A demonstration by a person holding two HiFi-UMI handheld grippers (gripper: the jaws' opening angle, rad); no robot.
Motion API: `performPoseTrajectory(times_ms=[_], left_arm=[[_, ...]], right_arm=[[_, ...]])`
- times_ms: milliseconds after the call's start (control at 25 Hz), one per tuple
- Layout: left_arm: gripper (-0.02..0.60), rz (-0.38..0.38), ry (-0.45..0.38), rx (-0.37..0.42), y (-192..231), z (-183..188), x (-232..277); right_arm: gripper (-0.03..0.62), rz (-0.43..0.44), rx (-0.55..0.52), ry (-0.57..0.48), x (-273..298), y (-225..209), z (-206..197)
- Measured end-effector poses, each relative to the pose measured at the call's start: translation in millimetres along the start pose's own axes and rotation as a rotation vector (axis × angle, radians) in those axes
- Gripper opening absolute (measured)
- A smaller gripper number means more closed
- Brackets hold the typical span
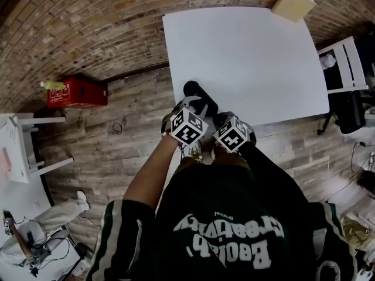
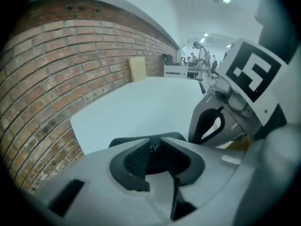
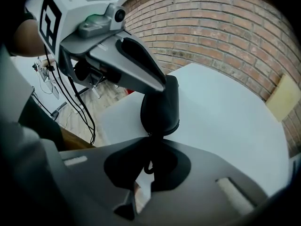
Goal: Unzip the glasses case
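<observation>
The black glasses case (image 1: 200, 95) lies on the white table (image 1: 252, 57), close to the table's corner at 7 o'clock in the head view, with its long side running from 10 o'clock to 4 o'clock. Both claws crowd its near end, side by side, their marker cubes almost touching.

The left claw (image 2: 155, 149) is spread. In the left gripper view a ribbed pad (image 2: 139, 157) faces the gap, and the dark end of the case shows in that gap, but the pads do not press on it.

The right claw (image 3: 149, 147) is pressed together. In the right gripper view its tips meet right at the case's rounded end, pinching the zipper pull (image 3: 149, 166), a small dark loop that hangs down between the jaws. From here the case stretches away toward 12 o'clock, and the left claw's body leans over it from 10 o'clock.

A tan block (image 1: 293, 3) sits on the table's far corner at 1 o'clock, against the brick wall (image 1: 88, 28). A red box (image 1: 77, 92) stands on the wooden floor (image 1: 140, 151) at 9 o'clock from the case, well apart from the table.
</observation>
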State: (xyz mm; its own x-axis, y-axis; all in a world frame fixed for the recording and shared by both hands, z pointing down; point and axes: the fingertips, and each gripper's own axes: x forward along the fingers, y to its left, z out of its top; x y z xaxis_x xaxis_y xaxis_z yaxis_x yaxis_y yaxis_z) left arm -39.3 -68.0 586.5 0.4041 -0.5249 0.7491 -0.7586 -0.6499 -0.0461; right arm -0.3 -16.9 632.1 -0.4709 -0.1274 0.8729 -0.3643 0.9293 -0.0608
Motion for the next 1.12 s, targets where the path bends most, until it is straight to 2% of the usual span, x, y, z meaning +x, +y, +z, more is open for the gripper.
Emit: performPoseTrajectory(times_ms=[80,600,1120], left_arm=[[0.043,-0.003,-0.003,-0.014,-2.0,-2.6,0.8],[0.040,0.006,-0.015,0.009,-4.5,-7.5,-0.7],[0.035,-0.020,0.012,0.080,-7.5,-7.2,-0.3]], right_arm=[[0.014,-0.003,-0.003,-0.004,0.3,0.3,0.5],[0.014,-0.066,-0.019,-0.031,-1.2,-0.5,0.2],[0.014,-0.123,-0.021,-0.023,-3.3,-2.2,-0.8]])
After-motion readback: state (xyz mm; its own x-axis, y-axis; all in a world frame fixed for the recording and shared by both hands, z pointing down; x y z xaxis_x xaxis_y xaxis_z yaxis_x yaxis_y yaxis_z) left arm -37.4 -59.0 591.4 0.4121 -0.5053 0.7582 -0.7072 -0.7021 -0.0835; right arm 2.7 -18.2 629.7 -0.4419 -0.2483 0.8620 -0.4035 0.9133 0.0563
